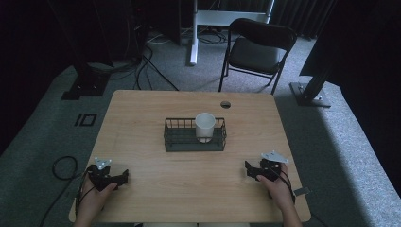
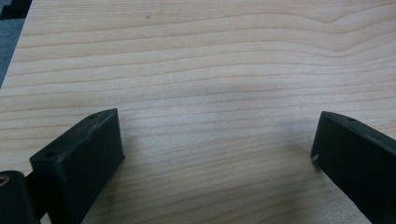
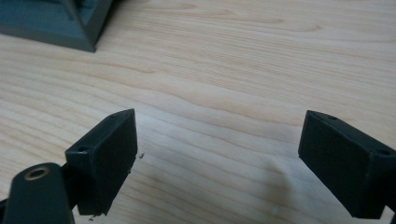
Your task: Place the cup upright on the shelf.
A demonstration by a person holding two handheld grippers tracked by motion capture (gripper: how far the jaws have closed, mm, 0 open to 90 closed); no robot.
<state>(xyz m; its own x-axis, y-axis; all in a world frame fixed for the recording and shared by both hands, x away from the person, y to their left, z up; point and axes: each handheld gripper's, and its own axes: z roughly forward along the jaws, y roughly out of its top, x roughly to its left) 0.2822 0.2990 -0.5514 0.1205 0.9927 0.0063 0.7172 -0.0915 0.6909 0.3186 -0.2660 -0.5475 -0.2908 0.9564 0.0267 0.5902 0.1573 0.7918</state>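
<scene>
1. One dark wire basket (image 1: pixel 175 137) – rectangular, with thin upright bars and a solid-looking dark floor – sits at the middle of the light wooden table (image 1: pixel 142 118). It is the only container that holds anything.
2. Inside the basket, toward its right end, stands one white cylindrical cup (image 1: pixel 205 126), upright, its open mouth rising above the basket's rim. What the cup holds cannot be told.
3. The table top is pale wood with long wavy grain lines, smooth and matte; one small round dark hole (image 1: pixel 225 104) lies beyond the basket, near the far edge.
4. Two black grippers rest at the near side, well apart from the basket. The left gripper (image 1: pixel 124 177) lies to the basket's near left, held by one hand (image 1: pixel 97 196); in the left gripper view (image 2: pixel 215 140) its two blocky black jaws stand spread wide, with bare wood between them.
5. The right gripper (image 1: pixel 248 169) lies to the basket's near right, held by the other hand (image 1: pixel 278 187). In the right gripper view (image 3: pixel 217 149) its jaws are likewise spread wide over bare wood – a dark corner of the basket (image 3: pixel 56 23) shows at upper left.
6. Each gripper carries one grey three-cornered plate on top.
7. Beyond the table, behind the basket, stands one black folding chair (image 1: pixel 257 52) on grey carpet (image 1: pixel 340 142).
</scene>
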